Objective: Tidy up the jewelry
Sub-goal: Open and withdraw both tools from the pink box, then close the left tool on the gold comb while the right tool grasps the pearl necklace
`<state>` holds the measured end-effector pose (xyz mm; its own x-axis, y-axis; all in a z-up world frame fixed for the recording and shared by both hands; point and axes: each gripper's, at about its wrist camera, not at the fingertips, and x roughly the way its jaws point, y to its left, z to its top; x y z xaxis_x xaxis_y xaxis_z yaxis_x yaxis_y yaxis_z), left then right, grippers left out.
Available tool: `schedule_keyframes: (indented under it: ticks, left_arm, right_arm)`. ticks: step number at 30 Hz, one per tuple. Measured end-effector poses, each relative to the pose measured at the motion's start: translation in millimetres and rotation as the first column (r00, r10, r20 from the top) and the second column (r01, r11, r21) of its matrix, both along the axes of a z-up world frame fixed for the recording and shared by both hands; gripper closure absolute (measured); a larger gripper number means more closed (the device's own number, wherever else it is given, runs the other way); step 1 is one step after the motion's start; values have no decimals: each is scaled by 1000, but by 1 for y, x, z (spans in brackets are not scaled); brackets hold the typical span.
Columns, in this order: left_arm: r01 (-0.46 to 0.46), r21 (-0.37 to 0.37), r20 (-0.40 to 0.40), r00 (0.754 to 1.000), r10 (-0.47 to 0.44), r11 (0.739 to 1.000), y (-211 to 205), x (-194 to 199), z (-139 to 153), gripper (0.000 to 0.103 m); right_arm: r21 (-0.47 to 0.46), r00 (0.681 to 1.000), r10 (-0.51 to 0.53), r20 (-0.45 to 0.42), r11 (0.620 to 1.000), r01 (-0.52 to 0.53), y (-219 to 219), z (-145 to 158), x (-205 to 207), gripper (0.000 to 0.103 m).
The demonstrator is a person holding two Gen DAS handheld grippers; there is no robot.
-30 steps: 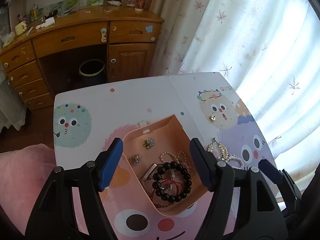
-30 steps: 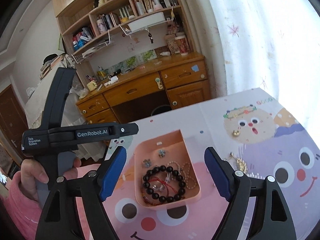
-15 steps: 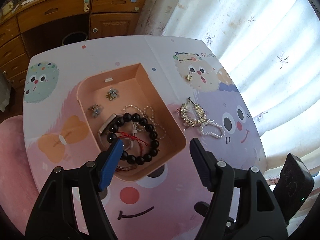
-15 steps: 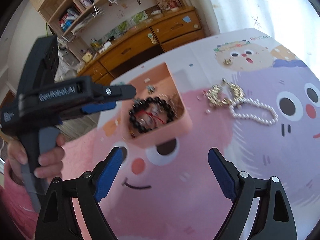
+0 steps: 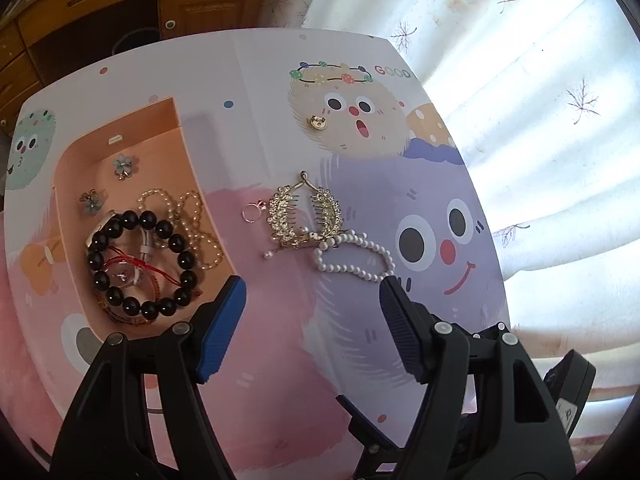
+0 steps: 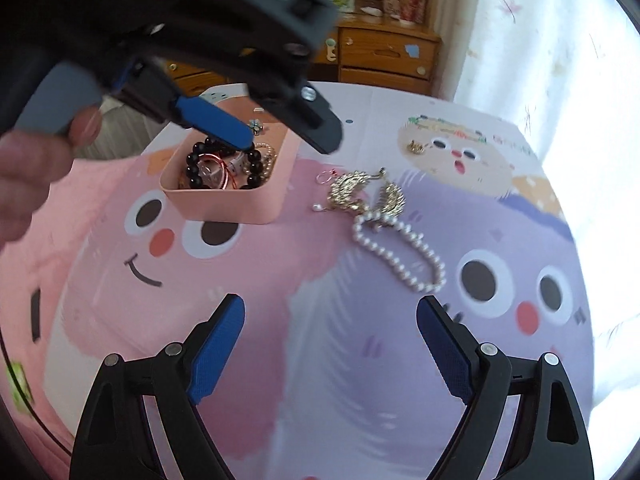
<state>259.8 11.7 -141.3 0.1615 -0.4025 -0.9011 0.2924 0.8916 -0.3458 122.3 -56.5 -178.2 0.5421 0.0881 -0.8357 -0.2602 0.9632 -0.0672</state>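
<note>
Pearl and gilt are what I must lift from the left wrist view: a white pearl bracelet (image 5: 354, 254) lies on the surface (image 5: 280, 360) touching a gold hair comb (image 5: 306, 214), with a thin ring (image 5: 251, 213) just beside the comb and a small gold charm (image 5: 318, 123) well apart. I judge the strand light, limp and apt to slide, so I would pinch across a run of beads; the comb is stiff, its teeth likely delicate, best taken by its spine. My left hand-held gripper (image 5: 312, 304) hangs released above bare surface, nothing between its pads. The pink tray (image 5: 188, 160) to its left already holds a black bead bracelet (image 5: 140, 260).

From the right wrist view, the right hand-held gripper (image 6: 330, 320) stands wide and empty, near the pearl bracelet (image 6: 400, 252), which trails from the comb (image 6: 362, 192). The tray (image 6: 228, 208) sits beyond, partly hidden by the left hand-held gripper (image 6: 280, 128).
</note>
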Motion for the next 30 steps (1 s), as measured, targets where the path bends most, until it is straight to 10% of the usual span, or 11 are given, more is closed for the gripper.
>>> schedule_keyframes:
  ticks: [14,26,30]
  left_arm:
    - [-194,222,-199,950,240,955,-70,52,-35,34]
    - [-274,329,-300,877,375,904,-78,88,-71,34]
    - [-287,352,-315,860,401,891,-81,95,-82,34]
  right_arm:
    - [-88,947,305,102,951,-297,-49,-25,23,14]
    - [13,957,286,46,958,-287,-70,-58,59,14]
    - [40,956,289,47,956,-291,-74,-59,66,37]
